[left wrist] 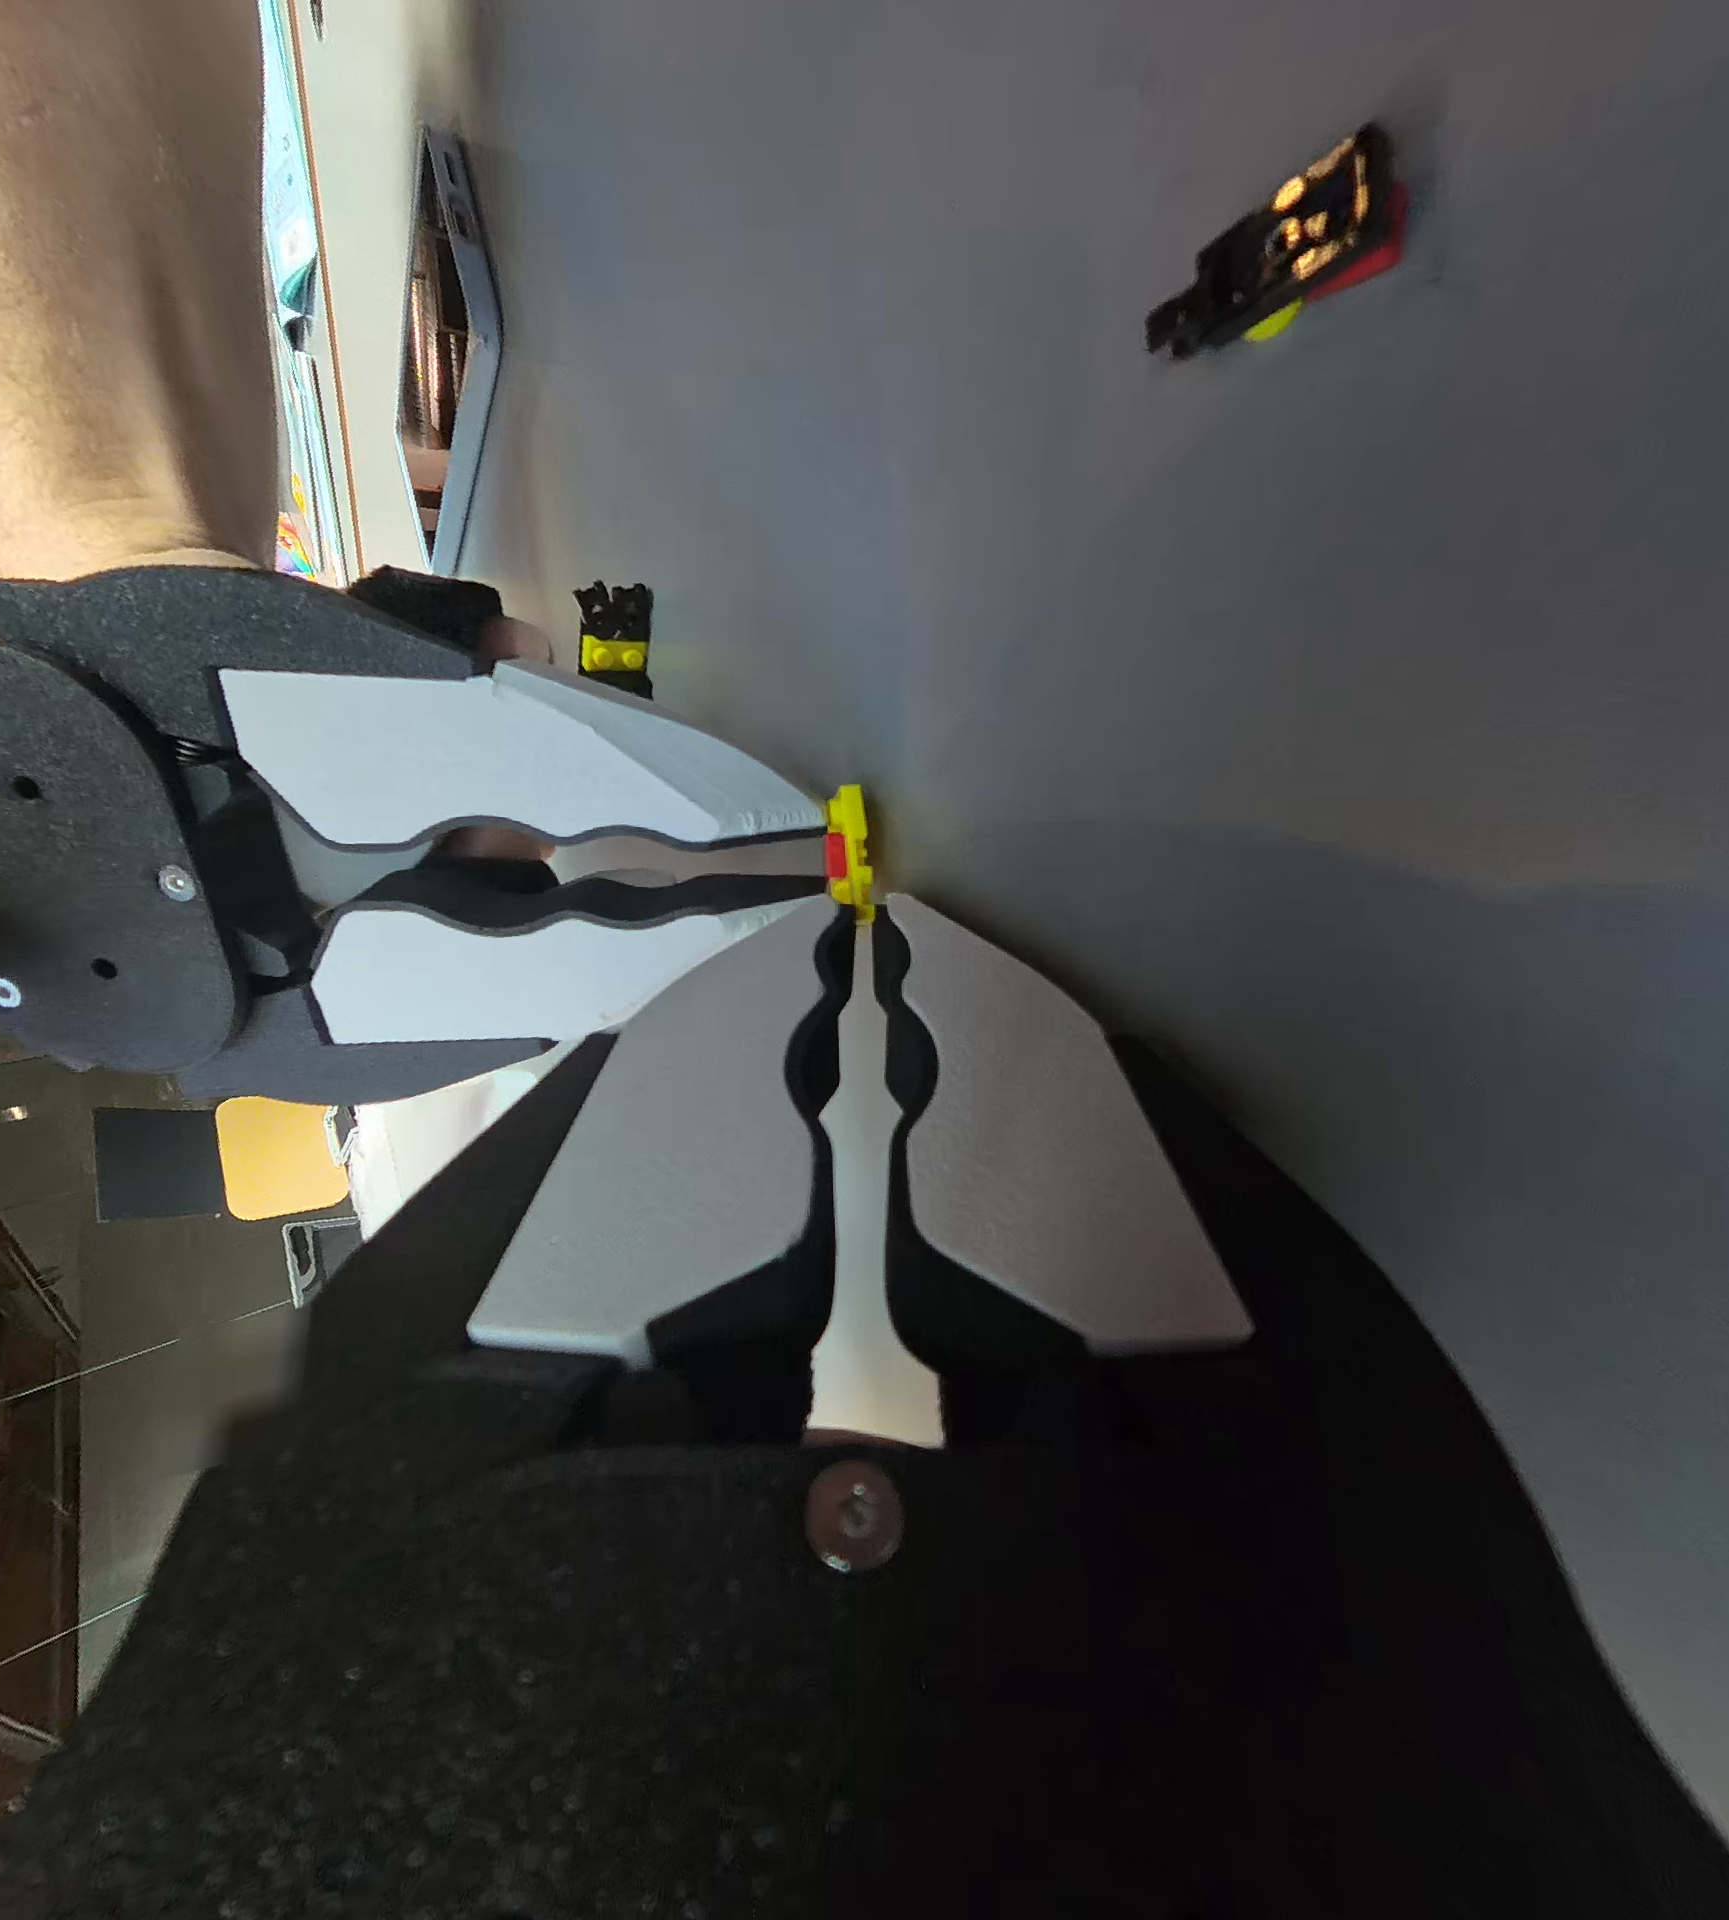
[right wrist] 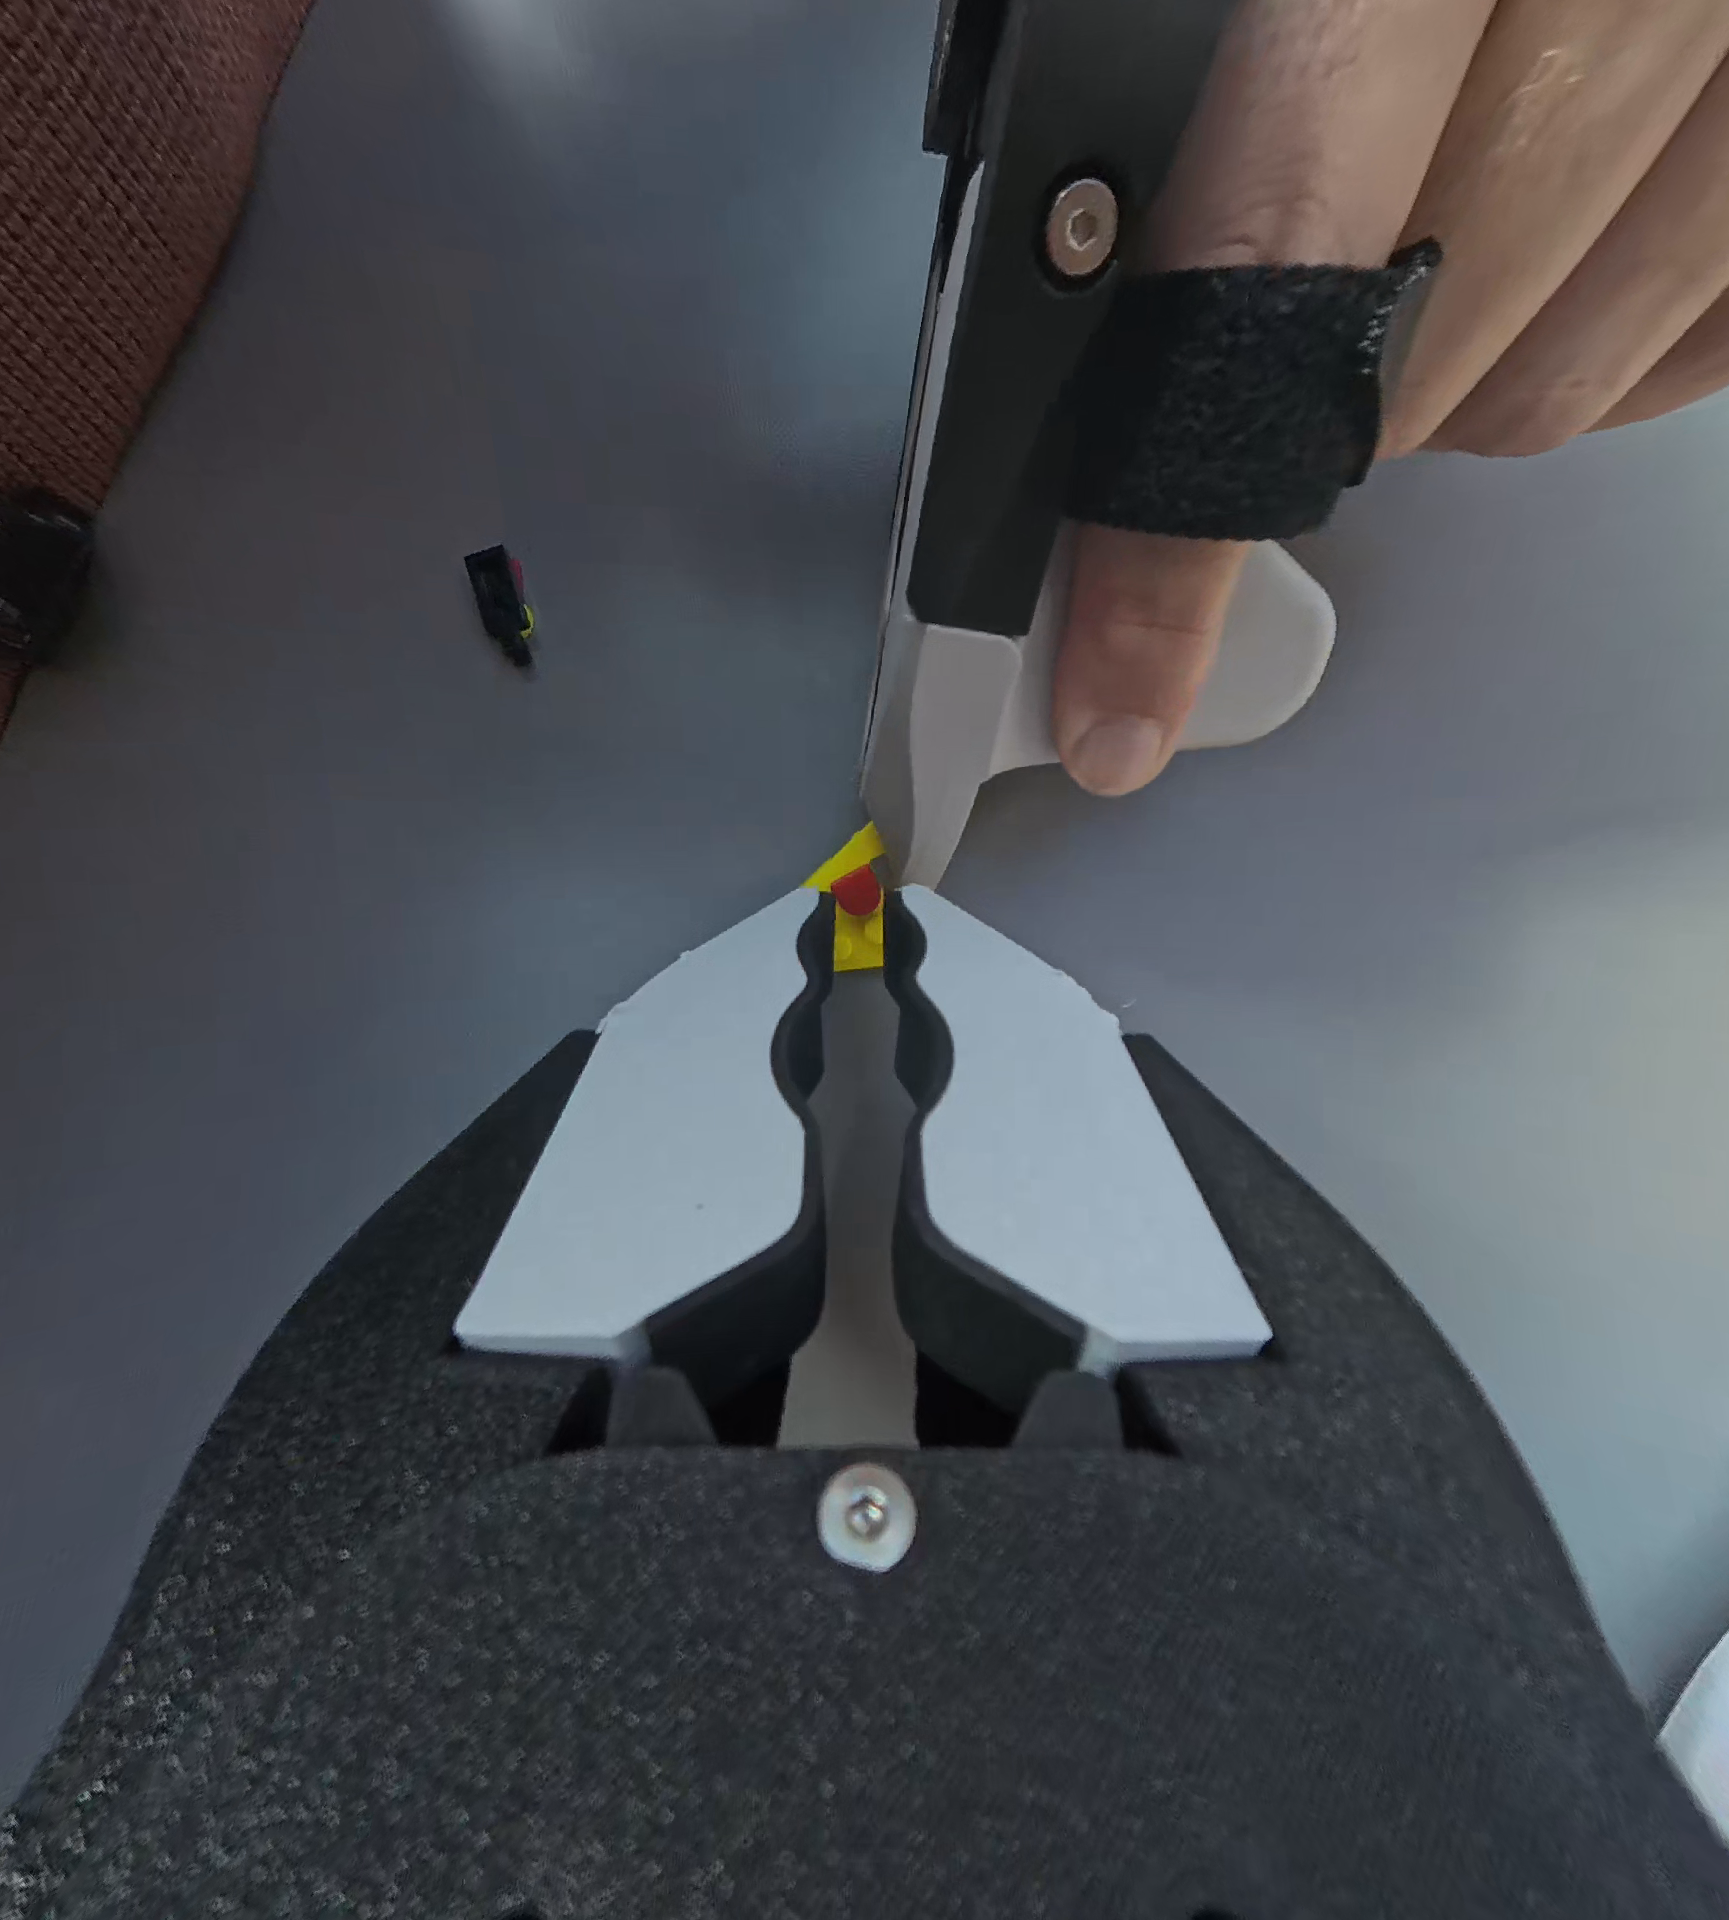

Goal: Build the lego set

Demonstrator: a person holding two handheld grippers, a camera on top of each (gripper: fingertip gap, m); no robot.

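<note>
A small yellow Lego plate (left wrist: 852, 821) with a red piece (left wrist: 836, 858) on it is held just above the grey table (left wrist: 1255, 727). My left gripper (left wrist: 868, 914) is shut on one end of the plate. My right gripper (right wrist: 860, 930) is shut on the other end of the yellow plate (right wrist: 860, 951), with the red piece (right wrist: 855, 890) just past its tips. In the left wrist view the right gripper (left wrist: 822, 858) comes in from the left. In the right wrist view the left gripper (right wrist: 896, 857) comes down from above, held by a hand (right wrist: 1359, 260).
A black Lego assembly with red and yellow parts (left wrist: 1275, 244) lies farther off on the table and also shows in the right wrist view (right wrist: 498, 603). A yellow-and-black Lego block (left wrist: 616, 639) stands behind the right gripper. A grey tray (left wrist: 455, 353) is near the table edge. Less than 4 cm separates the two grippers' tips.
</note>
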